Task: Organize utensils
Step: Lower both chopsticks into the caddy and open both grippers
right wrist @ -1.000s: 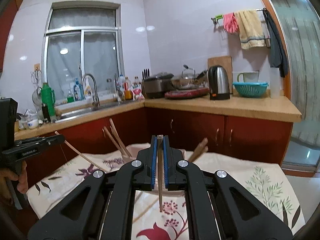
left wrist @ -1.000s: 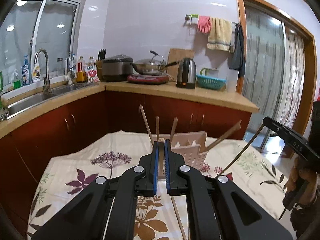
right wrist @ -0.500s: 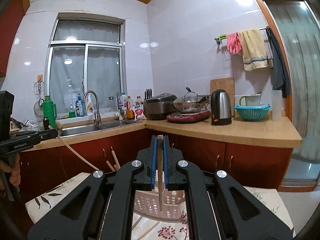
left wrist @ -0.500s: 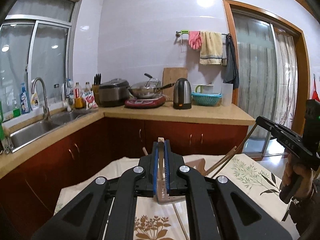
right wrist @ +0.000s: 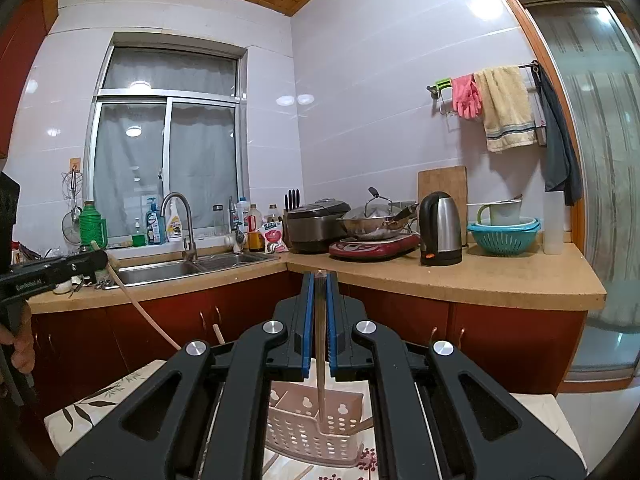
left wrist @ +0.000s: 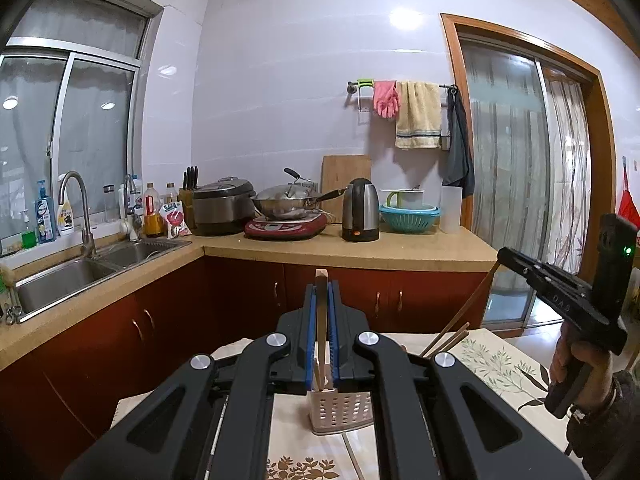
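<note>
Chopsticks are clamped in both grippers, one in each. The left gripper (left wrist: 322, 284) has its blue pads pressed tight on a wooden chopstick (left wrist: 321, 320) that stands nearly upright between them, its blunt top poking just above the fingertips and its lower end reaching down toward a perforated utensil holder (left wrist: 340, 410) on the flowered tablecloth (left wrist: 496, 364). The right gripper (right wrist: 319, 276) is likewise closed narrow on a second chopstick (right wrist: 321, 360), whose tip hangs down inside one compartment of the same pale pink holder (right wrist: 308, 432) (whether it touches the bottom I cannot tell).

Seen from the left camera, the holder sits on the table straight ahead of the jaws, away from the cloth's far edge, and two or three more chopsticks (left wrist: 444, 342) lean out to the right from behind the gripper's arm. The person's right hand (left wrist: 576, 364) grips the other tool's handle at the right edge, out over the table's right side. From the right camera, the left tool's chopstick slants down toward the table, and another loose stick end (right wrist: 218, 332) shows just beyond the cloth's far edge.

Behind the table runs an L-shaped kitchen counter (right wrist: 480, 280) with a sink (right wrist: 168, 270), rice cooker (right wrist: 318, 224), wok (right wrist: 376, 224) and kettle (right wrist: 440, 230).
</note>
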Available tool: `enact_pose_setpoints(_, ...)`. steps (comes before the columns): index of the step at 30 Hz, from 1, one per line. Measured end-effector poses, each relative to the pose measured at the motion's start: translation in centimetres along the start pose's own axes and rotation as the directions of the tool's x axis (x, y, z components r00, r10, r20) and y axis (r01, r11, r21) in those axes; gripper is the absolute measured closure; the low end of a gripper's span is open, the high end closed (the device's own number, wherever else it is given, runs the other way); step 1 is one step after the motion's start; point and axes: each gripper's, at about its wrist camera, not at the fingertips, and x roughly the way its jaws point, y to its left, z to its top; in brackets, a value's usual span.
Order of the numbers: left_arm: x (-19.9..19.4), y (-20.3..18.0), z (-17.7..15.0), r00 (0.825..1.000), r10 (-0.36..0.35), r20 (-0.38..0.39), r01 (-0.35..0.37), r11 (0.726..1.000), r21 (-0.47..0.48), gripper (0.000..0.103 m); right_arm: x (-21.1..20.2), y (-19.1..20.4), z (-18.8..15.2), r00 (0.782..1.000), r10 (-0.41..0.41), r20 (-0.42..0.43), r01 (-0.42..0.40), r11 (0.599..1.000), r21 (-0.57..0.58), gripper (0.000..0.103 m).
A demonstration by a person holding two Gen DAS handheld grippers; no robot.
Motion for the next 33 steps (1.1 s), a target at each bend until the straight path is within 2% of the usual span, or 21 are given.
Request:
enact_pose_setpoints(7, -0.1, -0.1, 1.2, 0.999, -0.020, 0.040, 0.021, 1.000, -0.014, 0.097, 0.2, 0.1, 0.1, 1.000, -0.002, 0.003, 0.002, 1.000, -0.001, 0.097)
enact_pose_setpoints(17, 1.7, -0.6, 2.0, 0.998, -0.017, 0.067, 0.016, 1.000, 0.011, 0.097, 1.0, -0.1, 0.6, 1.000, -0.003, 0.019, 0.003, 1.000, -0.004, 0.097)
enact_pose_setpoints(23, 4.3, -0.2, 0.2, 0.999, -0.004, 0.037, 0.004, 1.000, 0.001, 0.097, 2.5, -0.6, -0.3, 1.000, -0.027, 0.000, 0.027, 1.000, -0.004, 0.097)
enact_pose_setpoints(29, 7.4, 0.2, -2.3, 1.000, 0.012, -0.016, -0.012, 1.000, -0.003, 0.097, 5.0, -1.5, -2.6, 0.998, -0.035, -0.052, 0.036, 0.999, 0.020, 0.097)
enact_pose_setpoints(33, 9.1, 0.3, -4.1, 0.999, -0.004, -0.052, 0.003, 1.000, -0.017, 0.097, 6.4, -2.1, -4.4, 0.995, -0.040, -0.091, 0.044, 0.998, 0.037, 0.097)
